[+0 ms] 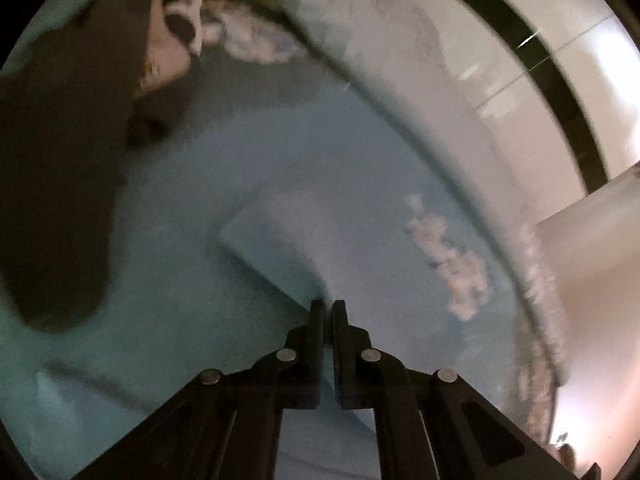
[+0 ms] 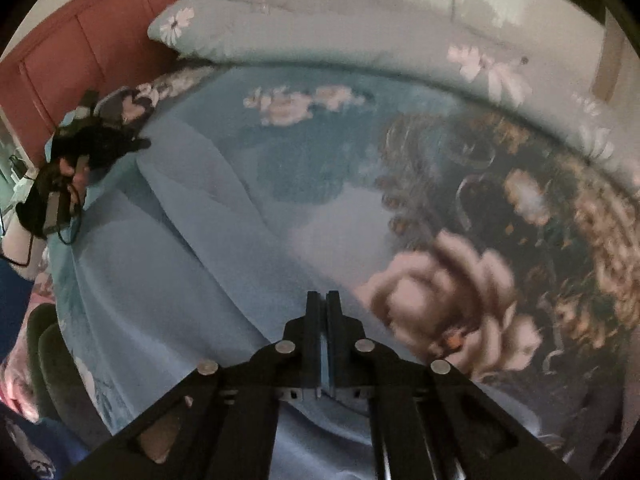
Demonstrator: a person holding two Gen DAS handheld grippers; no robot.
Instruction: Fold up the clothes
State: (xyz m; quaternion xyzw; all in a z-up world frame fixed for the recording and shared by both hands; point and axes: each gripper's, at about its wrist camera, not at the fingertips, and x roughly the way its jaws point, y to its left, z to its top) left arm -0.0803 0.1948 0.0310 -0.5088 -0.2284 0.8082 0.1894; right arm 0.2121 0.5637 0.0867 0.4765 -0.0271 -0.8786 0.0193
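Note:
A light blue garment (image 2: 180, 248) lies spread over the bed, creased in long folds. My right gripper (image 2: 324, 296) is shut on it, and a strip of blue cloth shows between its fingers. In the left wrist view the same garment (image 1: 276, 236) shows a folded corner just ahead of my left gripper (image 1: 328, 305). That gripper is shut too, with blue cloth pinched in the narrow slit between its jaws. In the right wrist view the left gripper's black body (image 2: 92, 148), held by a hand, sits at the garment's far left edge.
A dark floral bedspread (image 2: 512, 216) lies right of the garment. A pale flowered duvet (image 2: 320, 28) and a red-brown headboard (image 2: 80, 44) stand behind. In the left wrist view a large blurred dark shape (image 1: 60, 184) fills the left. White walls (image 1: 520, 60) lie beyond the bed's edge.

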